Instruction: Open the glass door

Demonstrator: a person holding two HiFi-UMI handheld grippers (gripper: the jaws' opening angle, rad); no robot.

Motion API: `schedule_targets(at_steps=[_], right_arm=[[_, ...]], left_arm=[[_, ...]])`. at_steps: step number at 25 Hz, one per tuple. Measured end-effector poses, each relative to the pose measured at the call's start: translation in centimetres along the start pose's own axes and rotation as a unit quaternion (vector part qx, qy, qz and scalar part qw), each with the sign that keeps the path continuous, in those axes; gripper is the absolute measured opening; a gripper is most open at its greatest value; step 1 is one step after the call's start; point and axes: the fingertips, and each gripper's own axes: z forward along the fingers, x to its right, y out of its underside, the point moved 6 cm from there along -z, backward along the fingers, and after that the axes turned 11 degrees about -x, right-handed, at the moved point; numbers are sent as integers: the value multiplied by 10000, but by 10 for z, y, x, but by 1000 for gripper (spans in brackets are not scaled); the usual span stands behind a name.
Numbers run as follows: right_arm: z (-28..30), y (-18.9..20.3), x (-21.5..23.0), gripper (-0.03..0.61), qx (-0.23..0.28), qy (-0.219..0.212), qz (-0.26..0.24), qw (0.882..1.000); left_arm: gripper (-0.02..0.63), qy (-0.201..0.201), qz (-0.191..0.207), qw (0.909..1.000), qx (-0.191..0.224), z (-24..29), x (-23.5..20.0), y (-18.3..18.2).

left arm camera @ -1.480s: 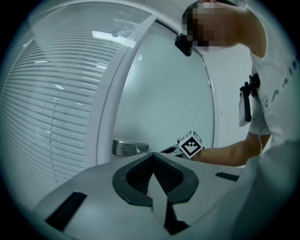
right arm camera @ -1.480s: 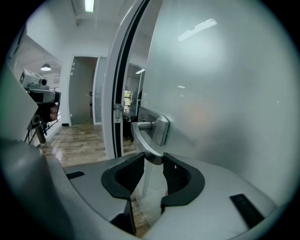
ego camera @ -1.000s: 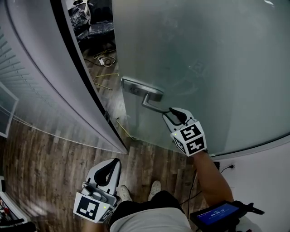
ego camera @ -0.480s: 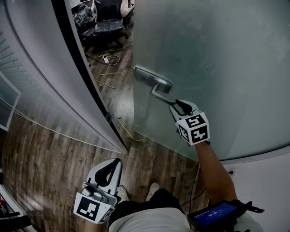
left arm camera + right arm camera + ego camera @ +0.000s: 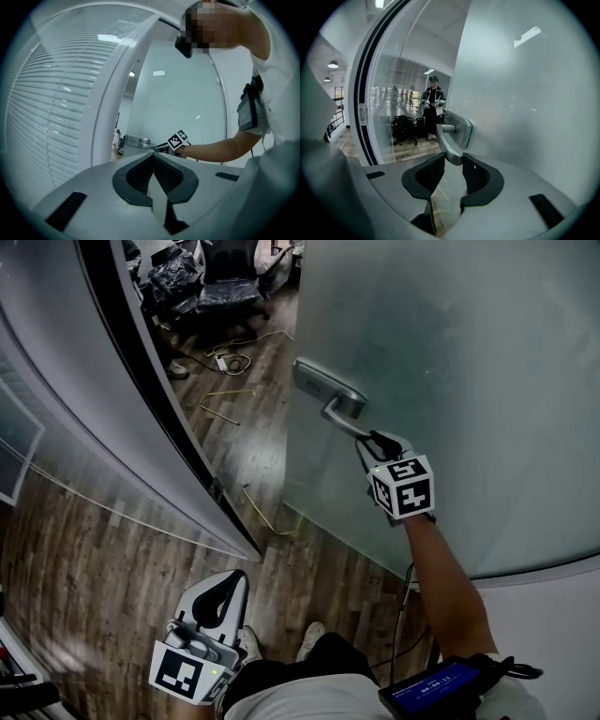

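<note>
The glass door fills the upper right of my head view, frosted and standing ajar, its free edge well apart from the dark-edged door frame; its metal lever handle sits near that edge; my right gripper is clamped on the lever's end, and in the right gripper view both jaws press the bar's tip from either side; my left gripper hangs low beside my body, clear of the door, jaws closed tip to tip on nothing; through the gap I see wooden floor, loose cables and a black office chair; a person stands beyond.
</note>
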Motion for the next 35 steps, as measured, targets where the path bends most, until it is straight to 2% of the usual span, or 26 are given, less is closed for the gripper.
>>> schedule_targets(at_steps=[3, 10, 15, 30, 35], right_arm=[[5, -16, 26, 123, -38, -1, 40, 10000], [13, -32, 46, 121, -61, 268, 396, 9988], [31, -28, 88, 120, -114, 372, 555, 9977], [50, -29, 115, 117, -170, 650, 662, 9955], [49, -31, 115, 118, -213, 585, 563, 9965]], left_arm=[[0, -46, -46, 10000, -46, 13, 5, -19], [0, -123, -148, 9998, -21, 5, 3, -23], [0, -232, -189, 9995, -31, 23, 9, -20], [0, -312, -287, 9991, 4, 15, 1, -6], [0, -263, -252, 9993, -5, 12, 4, -4]])
